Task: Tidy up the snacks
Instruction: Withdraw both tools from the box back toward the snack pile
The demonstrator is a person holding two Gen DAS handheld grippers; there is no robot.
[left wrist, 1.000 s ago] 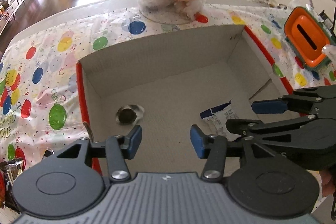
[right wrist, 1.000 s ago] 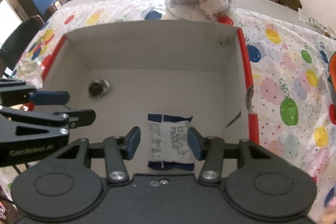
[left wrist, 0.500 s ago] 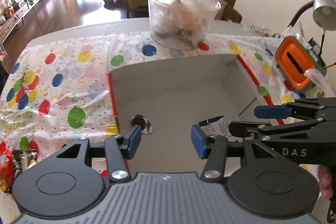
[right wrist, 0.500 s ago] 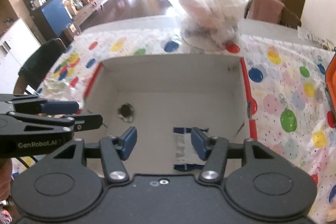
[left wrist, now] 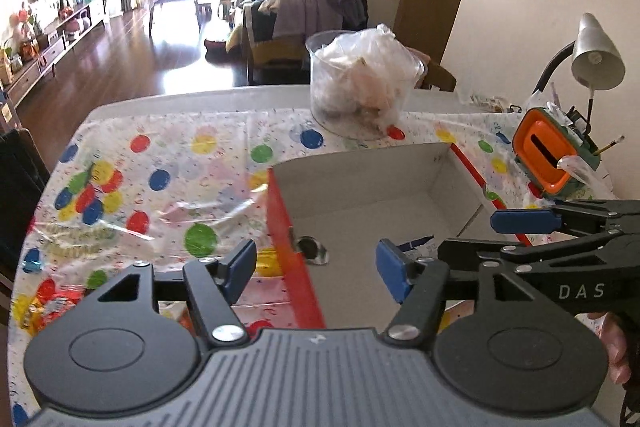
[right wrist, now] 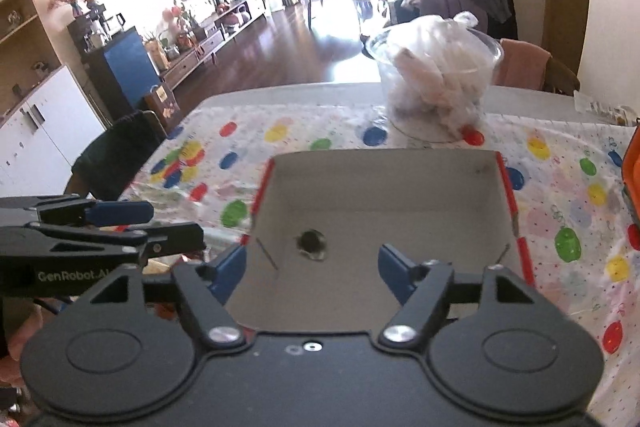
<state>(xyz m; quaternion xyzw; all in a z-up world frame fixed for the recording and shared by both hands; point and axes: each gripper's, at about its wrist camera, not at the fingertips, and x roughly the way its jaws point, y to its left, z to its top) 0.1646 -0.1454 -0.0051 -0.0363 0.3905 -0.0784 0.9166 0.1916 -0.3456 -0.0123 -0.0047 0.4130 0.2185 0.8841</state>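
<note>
So the open cardboard box with red outer sides and a plain grey-white inside [left wrist: 404,195] sits on the worktop [left wrist: 168,99], which is covered by a white plastic cloth printed with coloured balloons and dots [left wrist: 160,179]. In the box there's a small round dark snack in a clear wrapper [left wrist: 313,250] on the floor near the left wall, and from the left wrist view a corner of a white packet with blue edging [left wrist: 420,247] peeks out just behind the left tongs' right finger. The right wrist view shows only the round one [right wrist: 311,244]; the packet is hidden there.

Left tongs [left wrist: 316,267] hover over the box's near-left corner, jaws opening, nothing between them. Right tongs [right wrist: 310,267] hang above the near edge of the box [right wrist: 384,195], jaws opening too, also empty. Each pair shows up side-on in the other's camera.

Just behind the box stands a clear plastic tub stuffed with crumpled white plastic bags [left wrist: 360,87]. Off to the right, an orange and green container with a slot on top [left wrist: 546,159] and a silver gooseneck desk lamp [left wrist: 596,55]. At the near-left edge of the cloth there are some red and orange snack wrappers [left wrist: 52,307].
</note>
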